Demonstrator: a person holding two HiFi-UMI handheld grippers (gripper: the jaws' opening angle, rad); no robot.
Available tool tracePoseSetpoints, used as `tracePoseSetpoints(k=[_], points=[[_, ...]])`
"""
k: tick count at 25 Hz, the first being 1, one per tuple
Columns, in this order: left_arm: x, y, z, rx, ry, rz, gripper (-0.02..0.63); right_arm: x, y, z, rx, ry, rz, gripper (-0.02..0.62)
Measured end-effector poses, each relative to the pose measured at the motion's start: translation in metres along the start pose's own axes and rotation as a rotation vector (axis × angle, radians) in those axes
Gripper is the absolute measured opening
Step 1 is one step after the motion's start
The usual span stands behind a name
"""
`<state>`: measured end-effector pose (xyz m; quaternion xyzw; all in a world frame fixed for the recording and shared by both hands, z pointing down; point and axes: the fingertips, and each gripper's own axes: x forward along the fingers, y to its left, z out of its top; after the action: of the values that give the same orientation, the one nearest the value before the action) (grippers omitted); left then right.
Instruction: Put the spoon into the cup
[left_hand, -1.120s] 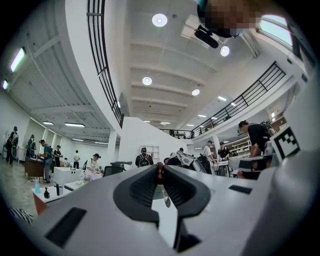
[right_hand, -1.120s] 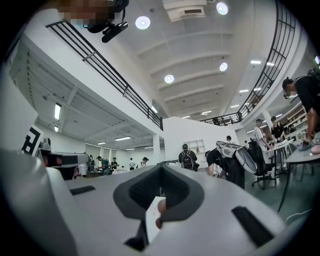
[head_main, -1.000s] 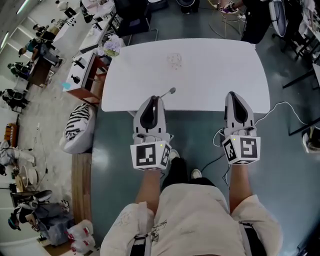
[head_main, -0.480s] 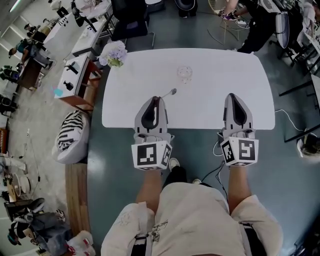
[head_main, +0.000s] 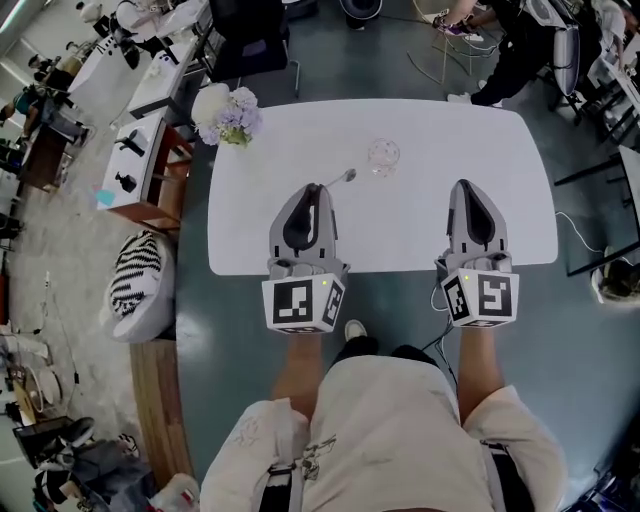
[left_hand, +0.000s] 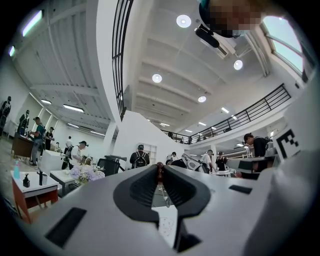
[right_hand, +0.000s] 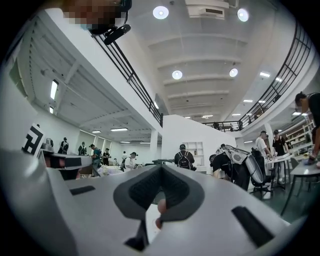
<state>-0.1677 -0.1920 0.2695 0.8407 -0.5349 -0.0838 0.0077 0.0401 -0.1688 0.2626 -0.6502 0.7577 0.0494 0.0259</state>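
Note:
A clear glass cup stands on the white table, a little past its middle. My left gripper is shut on the handle of a metal spoon; the spoon's bowl sticks out forward and to the right, short of the cup. In the left gripper view the jaw tips of the left gripper meet around the thin spoon handle. My right gripper hovers over the table's near right part, jaws together and empty; in the right gripper view the tips of the right gripper touch.
A bunch of pale flowers sits at the table's far left corner. A dark chair stands behind the table. Side tables and a striped beanbag are on the left. A person is at the far right.
Both grippers have moved forward from the table's near edge to over its top. The cup is now closer to the spoon's bowl. The grip on the spoon is unchanged.

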Motion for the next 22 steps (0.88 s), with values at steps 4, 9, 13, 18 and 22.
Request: tracePoseSetpoints(k=[4,9,13,18,22], points=[[0.012,0.01,0.0,-0.012,-0.002,-0.026,0.037,0.01,0.004,-0.002,-0.016,0.007,-0.015,-0.008],[0.028,0.011,-0.006,-0.013,0.011,-0.051,0.037,0.024,0.0,-0.007,-0.018,0.009,-0.026,-0.008],[0.046,0.008,-0.022,-0.005,0.033,-0.057,0.037,0.038,-0.009,-0.025,-0.005,0.024,-0.024,-0.008],[0.081,0.002,-0.042,-0.022,0.071,-0.06,0.037,0.068,-0.033,-0.045,0.025,0.047,-0.009,-0.008],[0.115,0.008,-0.061,-0.045,0.118,-0.05,0.037,0.103,-0.052,-0.066,0.06,0.09,-0.003,-0.008]])
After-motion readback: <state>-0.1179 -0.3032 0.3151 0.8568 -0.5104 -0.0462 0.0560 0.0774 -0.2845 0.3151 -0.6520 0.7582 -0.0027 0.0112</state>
